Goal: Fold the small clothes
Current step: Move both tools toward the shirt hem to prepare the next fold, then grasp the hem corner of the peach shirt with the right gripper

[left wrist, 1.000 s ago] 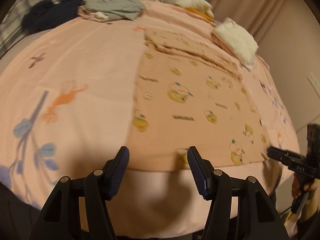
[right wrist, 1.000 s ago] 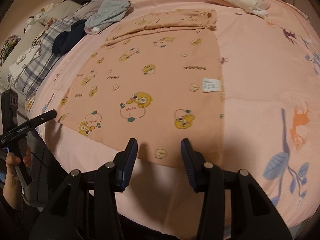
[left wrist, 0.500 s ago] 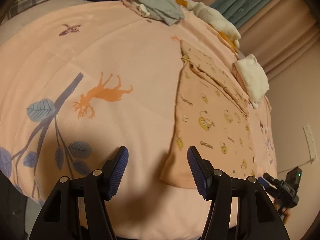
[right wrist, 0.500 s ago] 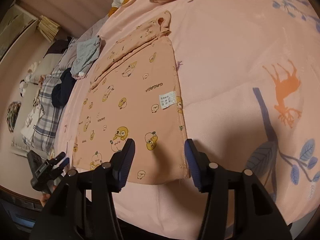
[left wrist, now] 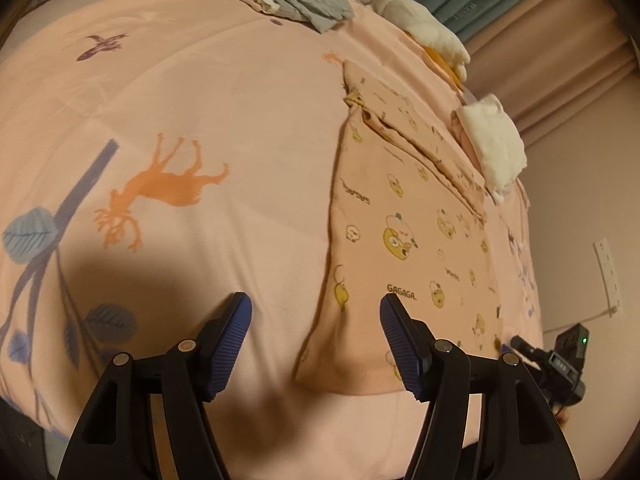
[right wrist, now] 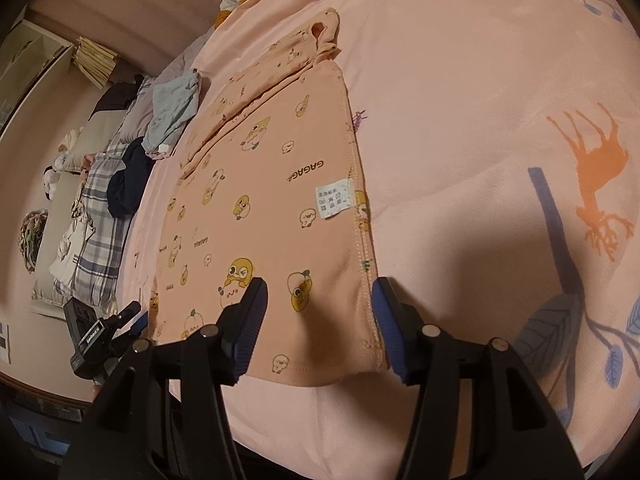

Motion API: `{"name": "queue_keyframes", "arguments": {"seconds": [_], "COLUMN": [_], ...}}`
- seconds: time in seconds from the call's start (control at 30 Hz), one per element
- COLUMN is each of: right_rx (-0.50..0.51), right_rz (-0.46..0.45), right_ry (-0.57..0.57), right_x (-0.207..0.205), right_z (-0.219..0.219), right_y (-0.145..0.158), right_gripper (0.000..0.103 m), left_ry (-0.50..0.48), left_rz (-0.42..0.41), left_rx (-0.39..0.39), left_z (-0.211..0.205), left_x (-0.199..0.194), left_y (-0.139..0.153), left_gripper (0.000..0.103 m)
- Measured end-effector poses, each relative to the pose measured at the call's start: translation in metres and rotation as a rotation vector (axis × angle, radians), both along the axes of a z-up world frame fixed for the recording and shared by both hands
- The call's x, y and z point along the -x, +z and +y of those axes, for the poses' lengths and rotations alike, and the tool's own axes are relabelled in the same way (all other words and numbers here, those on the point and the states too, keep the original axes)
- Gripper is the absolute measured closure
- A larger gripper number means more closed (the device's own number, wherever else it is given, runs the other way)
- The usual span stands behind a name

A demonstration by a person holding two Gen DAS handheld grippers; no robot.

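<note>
A small peach garment with yellow cartoon prints (left wrist: 404, 216) lies flat on the pink bed cover (left wrist: 200, 120), its far part folded over. My left gripper (left wrist: 316, 336) is open, its jaws spread over the garment's near left corner. My right gripper (right wrist: 320, 328) is open over the near right corner of the garment (right wrist: 280, 184), beside the hem and the white care label (right wrist: 334, 199). Each gripper shows at the edge of the other's view: the right one (left wrist: 556, 360) and the left one (right wrist: 104, 332).
A pile of grey, navy and plaid clothes (right wrist: 160, 120) lies at the far left of the bed. White folded clothes (left wrist: 492, 144) sit at the far side. A wall with a socket (left wrist: 608, 272) is to the right of the bed.
Both grippers have swung outward to the garment's two near corners and moved closer to the bed. They were open before and still are.
</note>
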State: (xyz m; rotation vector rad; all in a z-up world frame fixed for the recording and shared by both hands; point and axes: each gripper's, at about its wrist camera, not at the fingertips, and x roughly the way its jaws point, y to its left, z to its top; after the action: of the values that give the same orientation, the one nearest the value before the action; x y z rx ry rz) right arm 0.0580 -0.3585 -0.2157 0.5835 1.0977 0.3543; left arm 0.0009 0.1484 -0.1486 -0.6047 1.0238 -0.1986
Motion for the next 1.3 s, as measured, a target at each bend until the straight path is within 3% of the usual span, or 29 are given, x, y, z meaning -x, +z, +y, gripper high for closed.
{"name": "queue_keyframes", "arguments": {"seconds": [0.33,0.63,0.77,0.87,0.97,1.1,1.3], "right_rx": [-0.026,-0.148,-0.172,-0.12,-0.099,-0.145,-0.165], "right_rz": [-0.014,-0.002,0.01,-0.003,0.039,0.09,0.072], "right_ry": [0.059,0.058,0.033,0.003,-0.002,0.069,0.122], "right_x": [-0.026,-0.053,-0.047,-0.038,-0.03,-0.02,-0.024], "right_z": [0.011,0.011,0.0,-0.012,-0.021,-0.017,-0.004], "right_y": [-0.002,-0.013,-0.009,0.001,-0.003,-0.013,-0.021], "right_gripper": [0.048,0.048,0.052,0.05,0.05,0.051,0.057], "left_ry": [-0.111,-0.166,-0.162,-0.169,-0.185,-0.191,-0.215], "left_rz": [0.0,0.002,0.002,0.004,0.004,0.005,0.011], "left_rx": [0.033,0.055,0.083,0.088,0.08,0.095,0.118], "left_z": [-0.028,-0.047,-0.043,-0.042,-0.044,-0.044,-0.05], "left_x": [-0.023,-0.041,-0.038,-0.035,-0.031,-0.023,-0.015], "left_y": [-0.002,-0.006,-0.007,-0.007,-0.006,-0.006,-0.01], "left_gripper": [0.038,0.038,0.038,0.038,0.038,0.038,0.038]}}
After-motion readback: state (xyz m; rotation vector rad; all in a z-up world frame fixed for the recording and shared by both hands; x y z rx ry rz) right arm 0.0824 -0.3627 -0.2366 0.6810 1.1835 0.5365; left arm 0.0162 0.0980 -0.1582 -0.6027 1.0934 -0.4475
